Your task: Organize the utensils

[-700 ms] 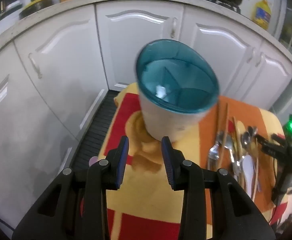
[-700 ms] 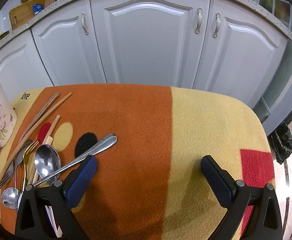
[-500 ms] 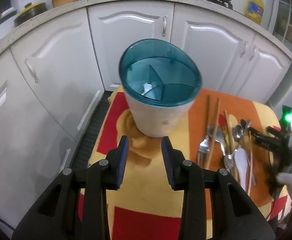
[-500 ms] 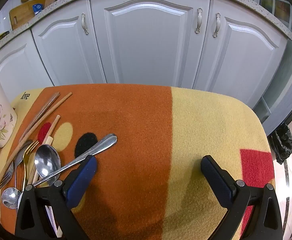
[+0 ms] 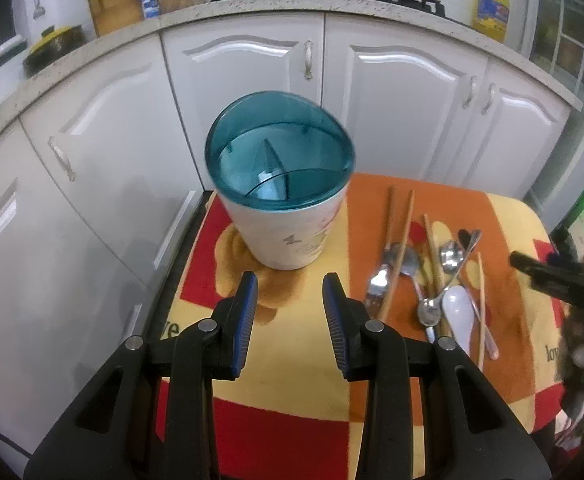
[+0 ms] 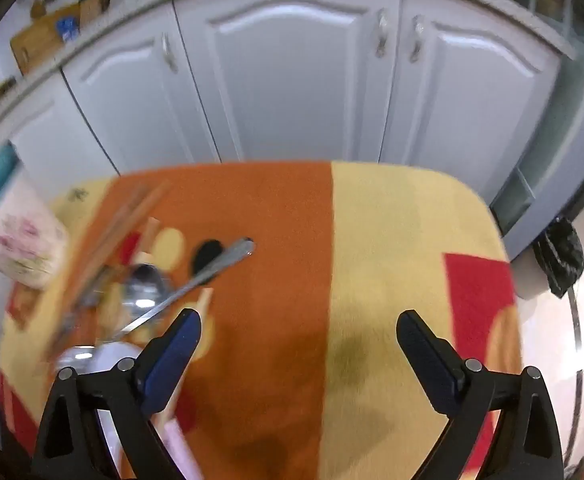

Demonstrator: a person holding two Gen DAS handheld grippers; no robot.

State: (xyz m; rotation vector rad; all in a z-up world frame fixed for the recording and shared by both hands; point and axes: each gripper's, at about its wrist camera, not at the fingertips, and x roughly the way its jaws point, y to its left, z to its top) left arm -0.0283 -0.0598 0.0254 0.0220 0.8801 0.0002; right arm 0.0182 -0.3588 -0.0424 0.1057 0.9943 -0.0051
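The left hand-held gripper (image 5: 290,286) hangs over the near edge of the bench (image 6: 392,240), which is covered by a red, orange and yellow patterned cloth (image 5: 300,364). Its blue-padded jaws stand apart with nothing between them. Just beyond them stands the task's container: a white, flower-printed utensil holder with a translucent teal rim and inner dividers (image 5: 288,220), upright on the cloth at the bench's far left corner, no utensil visible inside.

To the holder's right lies a loose heap of cutlery: wooden chopsticks (image 5: 402,240), a steel fork (image 5: 378,280), steel spoons (image 5: 450,252) and a white ceramic soup spoon (image 5: 458,316), overlapping one another.

The right hand-held gripper (image 6: 298,334) has its jaws spread wide and empty over bare cloth, its left finger beside the heap. That view is blurred; a long steel spoon handle (image 6: 220,266) lies diagonally just beyond that finger.

White cabinet doors (image 5: 404,104) stand behind the bench.
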